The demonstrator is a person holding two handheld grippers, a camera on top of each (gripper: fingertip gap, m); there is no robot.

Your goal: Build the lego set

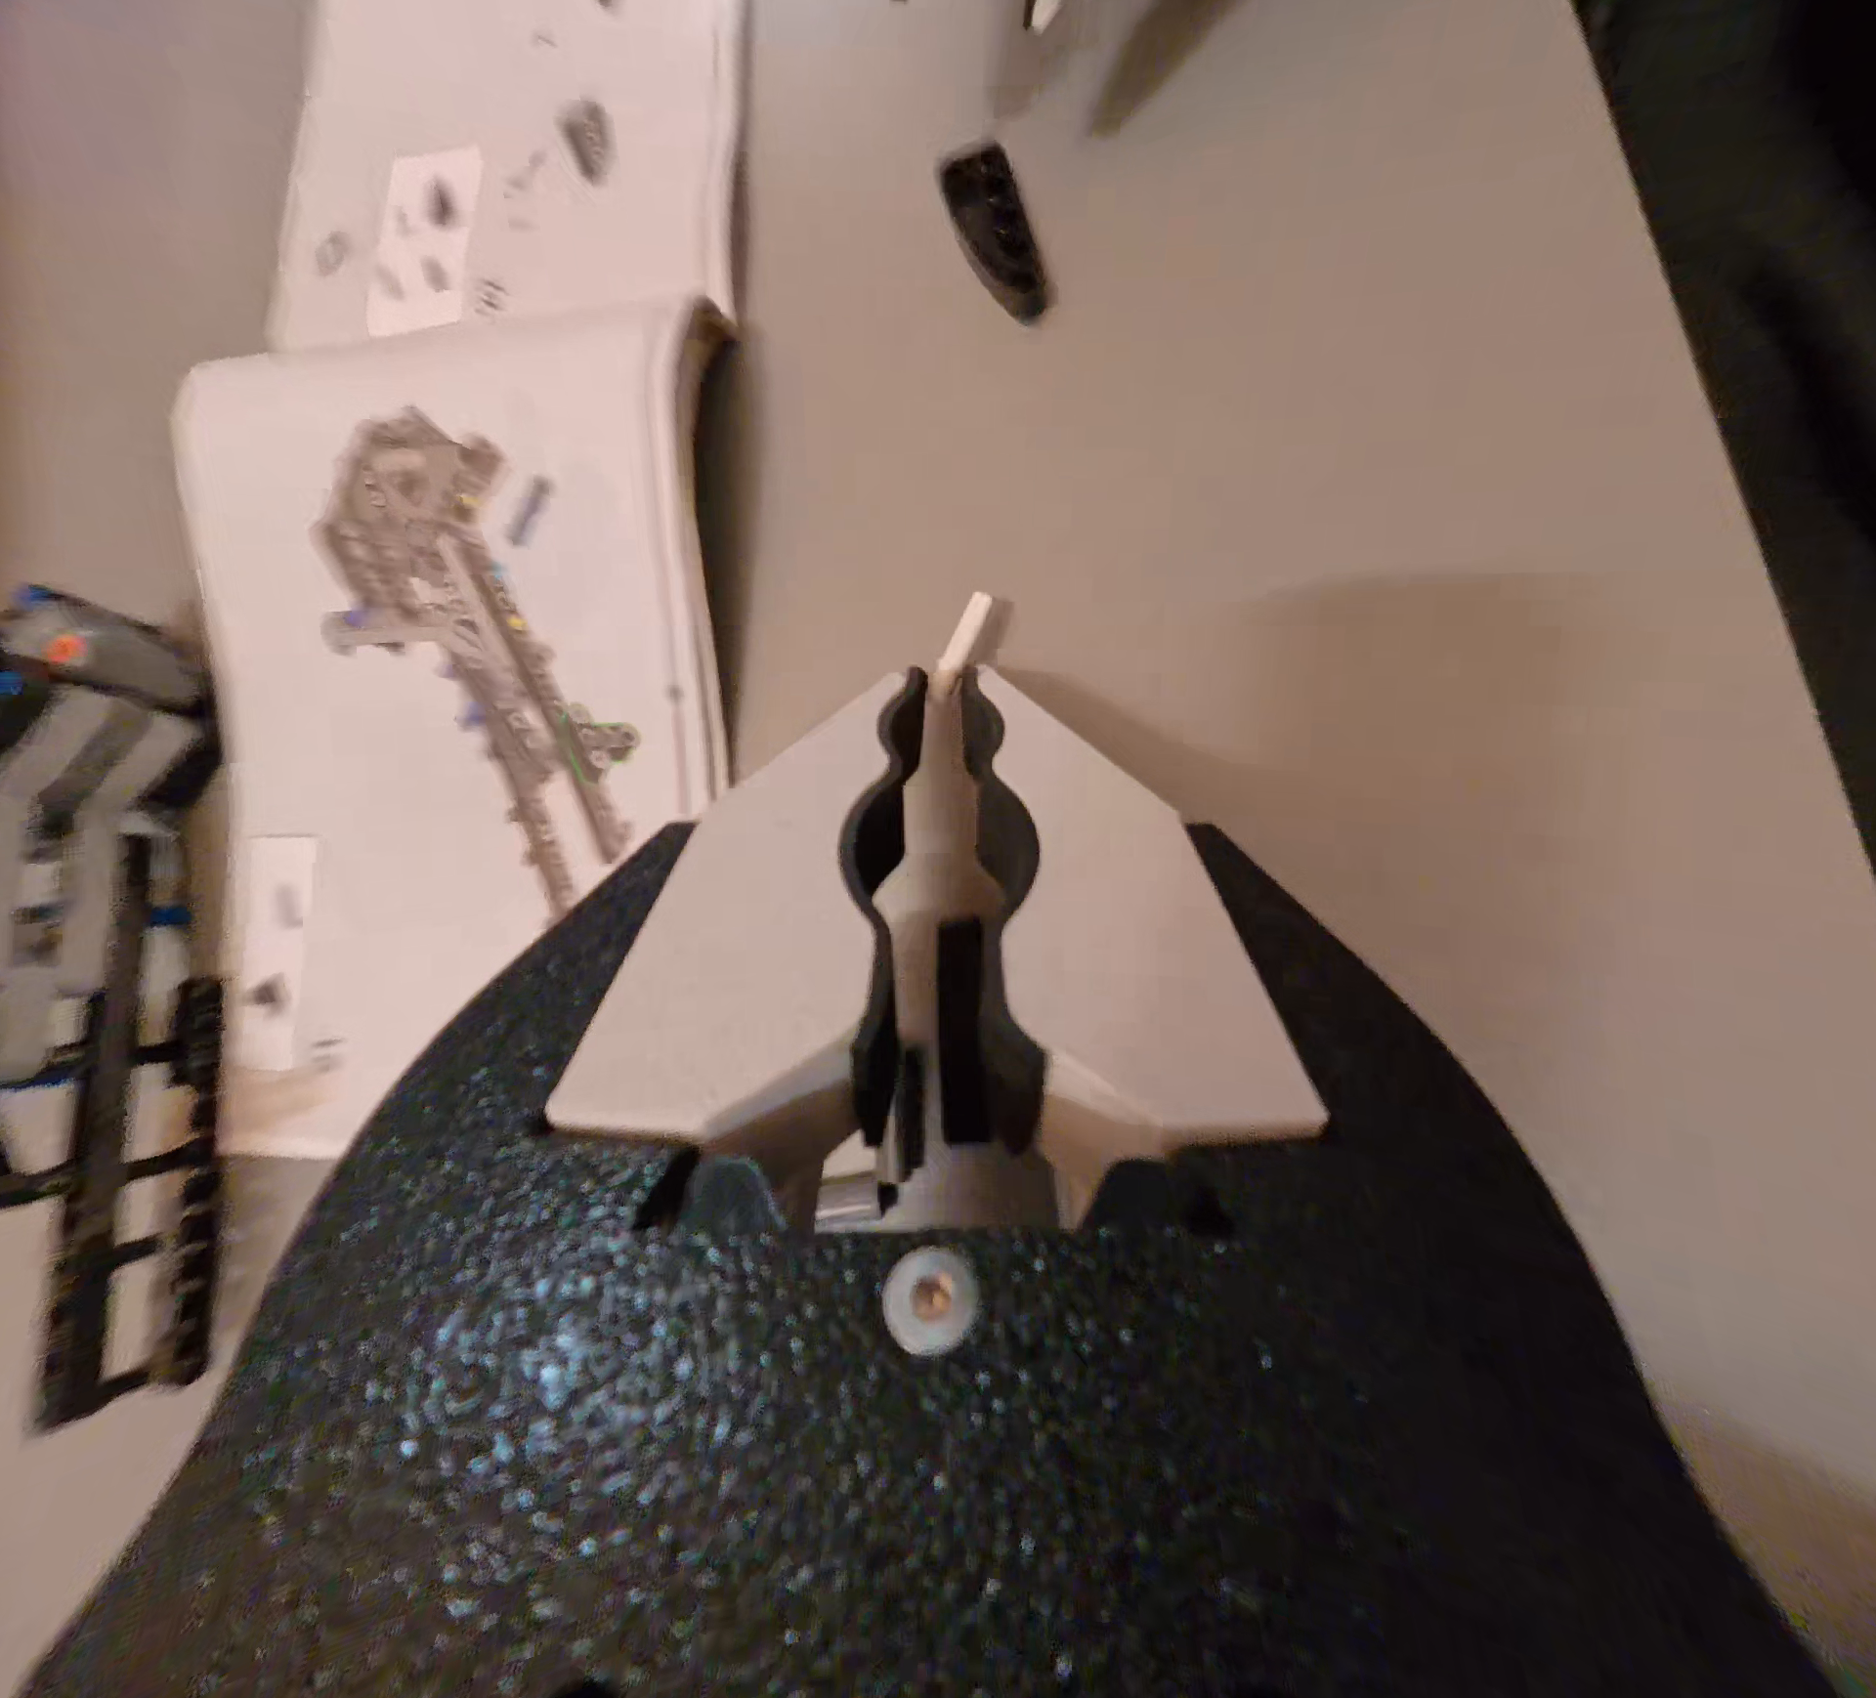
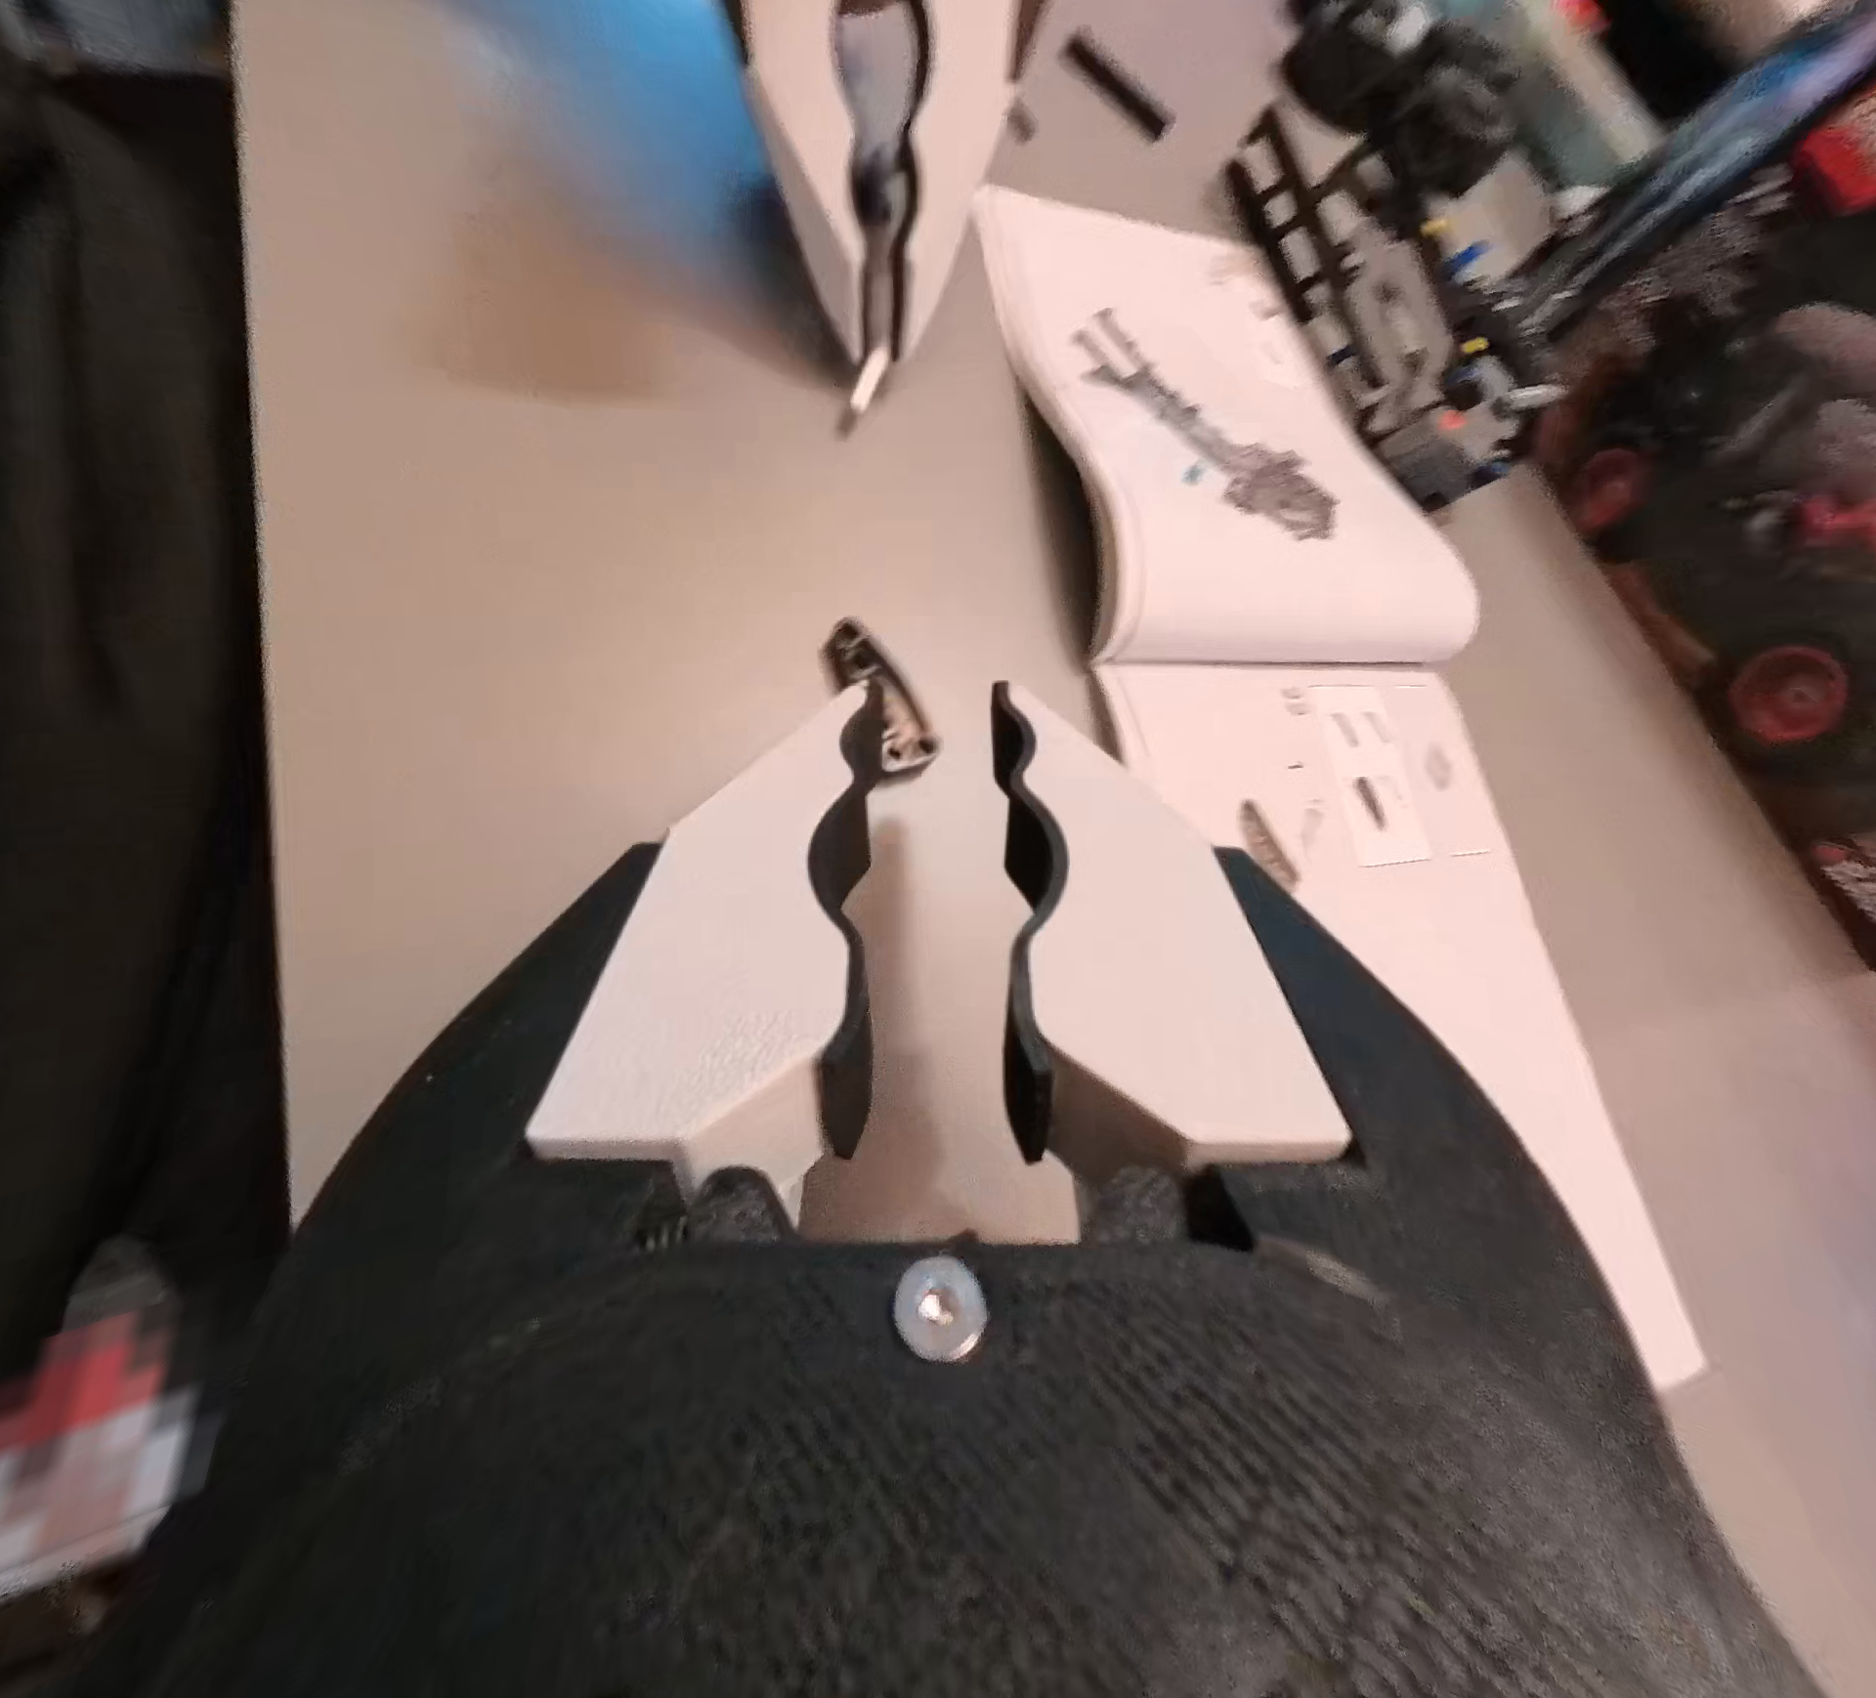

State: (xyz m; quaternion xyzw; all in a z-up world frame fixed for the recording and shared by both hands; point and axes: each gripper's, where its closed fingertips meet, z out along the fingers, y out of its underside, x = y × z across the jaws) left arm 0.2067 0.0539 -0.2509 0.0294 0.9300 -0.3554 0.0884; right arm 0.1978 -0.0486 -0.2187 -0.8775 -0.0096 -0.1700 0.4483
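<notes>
Lego work centred on two small parts. In the left wrist view, the left gripper [image 1: 949,680] was clamped on a pale axle piece [image 1: 969,634], its tip poking past the fingertips; a dark curved piece [image 1: 993,228] lay on the table [image 1: 1269,431] ahead. In the right wrist view, the right gripper [image 2: 929,700], jaws parted and empty, sat just beside that dark curved piece [image 2: 881,705], which touched its left fingertip. Centring the jaws over it before closing seemed wise.

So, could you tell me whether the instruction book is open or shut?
Open: the instruction book lies spread on the table, both pages showing.
</notes>
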